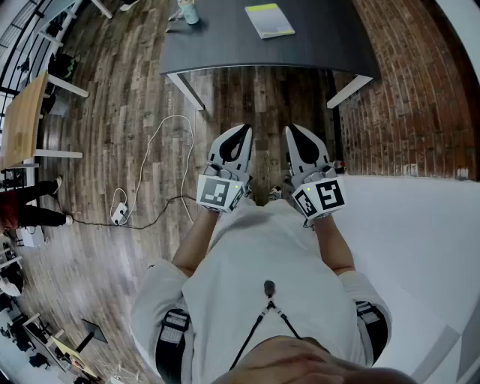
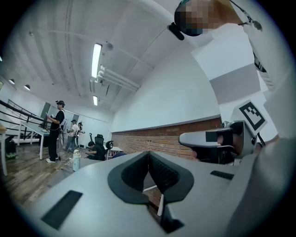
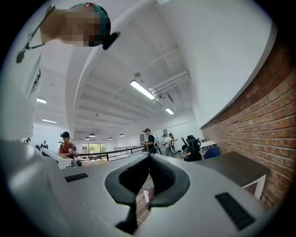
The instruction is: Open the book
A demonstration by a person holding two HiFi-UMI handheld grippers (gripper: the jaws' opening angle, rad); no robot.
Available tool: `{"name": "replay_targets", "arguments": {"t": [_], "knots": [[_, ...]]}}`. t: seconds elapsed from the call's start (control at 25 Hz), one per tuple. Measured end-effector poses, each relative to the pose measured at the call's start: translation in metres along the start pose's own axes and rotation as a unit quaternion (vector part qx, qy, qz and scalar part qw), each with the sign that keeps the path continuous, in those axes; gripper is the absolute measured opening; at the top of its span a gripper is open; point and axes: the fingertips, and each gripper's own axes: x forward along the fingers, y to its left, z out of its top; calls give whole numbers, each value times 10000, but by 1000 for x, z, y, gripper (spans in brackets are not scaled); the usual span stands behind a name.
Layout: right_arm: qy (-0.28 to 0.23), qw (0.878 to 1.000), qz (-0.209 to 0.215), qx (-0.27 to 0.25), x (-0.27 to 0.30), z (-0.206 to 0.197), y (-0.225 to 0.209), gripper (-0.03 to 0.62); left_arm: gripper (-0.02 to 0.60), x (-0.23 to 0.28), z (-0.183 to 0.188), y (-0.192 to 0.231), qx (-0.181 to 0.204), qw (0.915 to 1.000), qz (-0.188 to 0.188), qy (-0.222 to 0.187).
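Task status: not started; approach, grasp of the cover and opening all remain. Nearest the person, the left hand-held gripper (image 1: pixel 241 133) and the right hand-held gripper (image 1: pixel 292 131) are held level at the torso, each with jaws fully together and nothing between them, well apart from the worktop (image 1: pixel 225 45). The book (image 1: pixel 270 20) lies closed and flat beyond the worktop's near edge, toward its right side (cover untouched). The one container, a bottle (image 1: pixel 189 11) further left on the worktop, is too small to show its contents.

text: none legible | book (image 1: pixel 270 20) cover: seems unmarked, too small to tell
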Motion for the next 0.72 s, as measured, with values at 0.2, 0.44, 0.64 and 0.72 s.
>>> {"name": "replay_targets", "arguments": {"t": [0.2, 0.44, 0.64, 0.72], "knots": [[4, 9999, 67, -86, -18, 6, -2, 35, 22, -5, 6, -10, 116, 9998, 133, -89], [26, 9998, 173, -72, -37, 9, -7, 35, 23, 0, 8, -40, 173, 9998, 52, -105], [29, 9997, 230, -10, -48, 8, -14, 35, 23, 6, 4, -57, 225, 9997, 52, -36], [20, 9997, 229, 5, -52, 9, -20, 35, 23, 9, 3, -62, 240, 9997, 80, 1]]}}
